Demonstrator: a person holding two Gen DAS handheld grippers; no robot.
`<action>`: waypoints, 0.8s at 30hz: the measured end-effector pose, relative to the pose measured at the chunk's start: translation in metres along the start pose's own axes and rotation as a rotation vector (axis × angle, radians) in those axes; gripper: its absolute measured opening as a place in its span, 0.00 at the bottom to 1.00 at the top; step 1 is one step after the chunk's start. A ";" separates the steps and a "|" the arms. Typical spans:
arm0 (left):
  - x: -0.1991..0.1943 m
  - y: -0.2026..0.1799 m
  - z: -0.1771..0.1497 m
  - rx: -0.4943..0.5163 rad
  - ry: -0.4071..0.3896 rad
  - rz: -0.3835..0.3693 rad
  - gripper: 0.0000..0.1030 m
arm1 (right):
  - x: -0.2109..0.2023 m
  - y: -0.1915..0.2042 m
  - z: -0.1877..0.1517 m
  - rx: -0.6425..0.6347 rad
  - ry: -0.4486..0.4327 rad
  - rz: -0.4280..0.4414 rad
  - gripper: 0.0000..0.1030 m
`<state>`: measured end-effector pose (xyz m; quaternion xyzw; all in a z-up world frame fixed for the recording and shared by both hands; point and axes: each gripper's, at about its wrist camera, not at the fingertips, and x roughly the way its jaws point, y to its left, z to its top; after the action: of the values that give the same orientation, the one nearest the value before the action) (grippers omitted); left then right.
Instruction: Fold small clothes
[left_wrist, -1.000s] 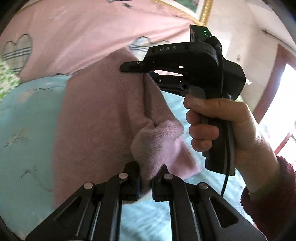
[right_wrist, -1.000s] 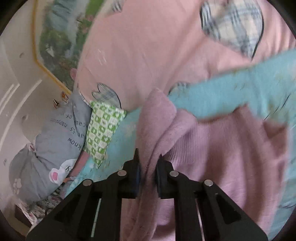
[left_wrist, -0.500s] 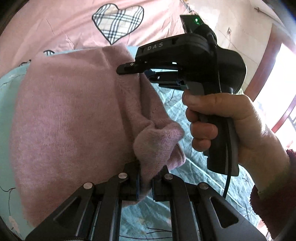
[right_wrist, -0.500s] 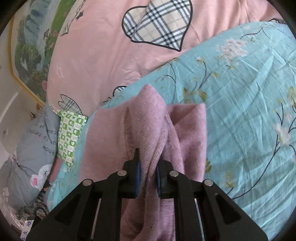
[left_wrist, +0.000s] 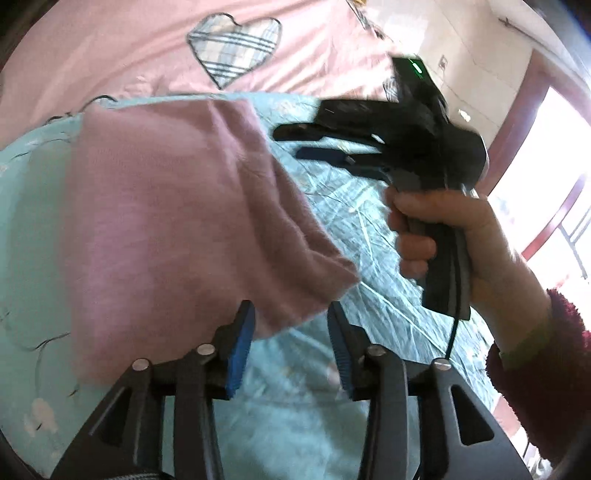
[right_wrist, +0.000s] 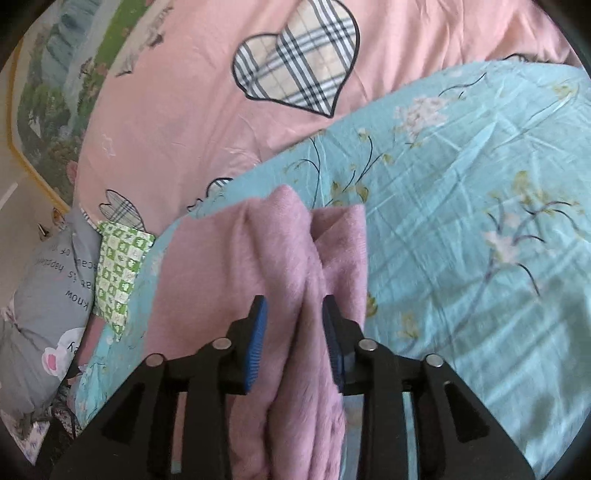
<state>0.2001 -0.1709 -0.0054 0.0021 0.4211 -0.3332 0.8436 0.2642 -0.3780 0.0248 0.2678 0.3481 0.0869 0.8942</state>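
Change: both grips on pink sweater (left_wrist: 173, 221) let go since a second ago.
Left gripper (left_wrist: 290, 343): jaws opening, hem corner between pads, unpressed.
Right gripper (right_wrist: 293, 332): jaws opening, bunched fold between pads, seemingly unpressed.
Sweater: lying folded on teal floral sheet (right_wrist: 461, 229), likely released to settle flat.
Beyond: pink heart-patch quilt (right_wrist: 192, 92).

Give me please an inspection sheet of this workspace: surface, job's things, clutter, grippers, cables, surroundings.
Surface: turquoise floral sheet over a pink heart-print cover.
Job's things: pink knitted garment lying on the sheet.
Clutter: green checked pillow, grey printed pillow.
Grippers: left gripper and right gripper opening; garment between the blue pads, not pinched.
Cables: black cable hanging from the right handle.
Surroundings: landscape picture, bright window.
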 end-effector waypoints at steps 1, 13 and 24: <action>-0.007 0.007 0.000 -0.016 -0.007 0.004 0.45 | -0.005 0.002 -0.004 -0.001 -0.004 -0.003 0.57; -0.044 0.111 0.035 -0.316 -0.071 0.077 0.73 | 0.008 -0.002 -0.032 0.040 0.064 0.004 0.77; 0.055 0.189 0.070 -0.475 0.045 -0.140 0.78 | 0.045 -0.011 -0.028 0.069 0.121 0.025 0.71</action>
<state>0.3795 -0.0744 -0.0523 -0.2181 0.5055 -0.2825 0.7856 0.2784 -0.3603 -0.0245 0.2972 0.4009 0.1018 0.8605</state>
